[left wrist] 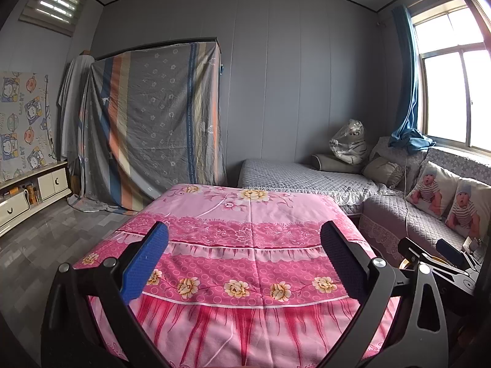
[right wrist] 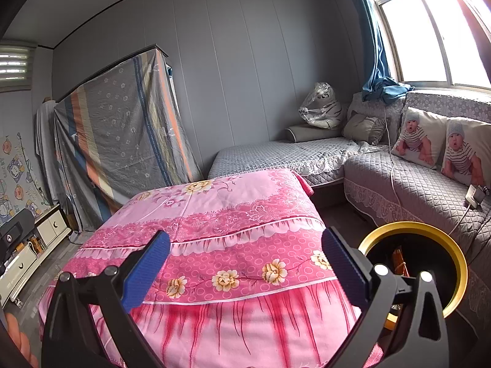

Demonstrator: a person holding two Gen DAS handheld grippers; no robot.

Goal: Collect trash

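Observation:
My left gripper (left wrist: 245,260) is open and empty, held above the near part of a table covered in a pink flowered cloth (left wrist: 245,214). My right gripper (right wrist: 245,263) is open and empty over the same cloth (right wrist: 230,208). A black bin with a gold rim (right wrist: 435,230) stands to the right of the table, just behind my right gripper's right finger; something orange shows inside it. The right gripper also shows at the right edge of the left wrist view (left wrist: 442,254). I see no loose trash on the cloth.
A grey quilted corner sofa (right wrist: 414,184) with baby-print cushions (right wrist: 417,138), a white cable and a charger (right wrist: 475,196) runs along the right. A sheet-draped wardrobe (left wrist: 147,122) stands at the back left. A low white cabinet (left wrist: 33,190) lines the left wall.

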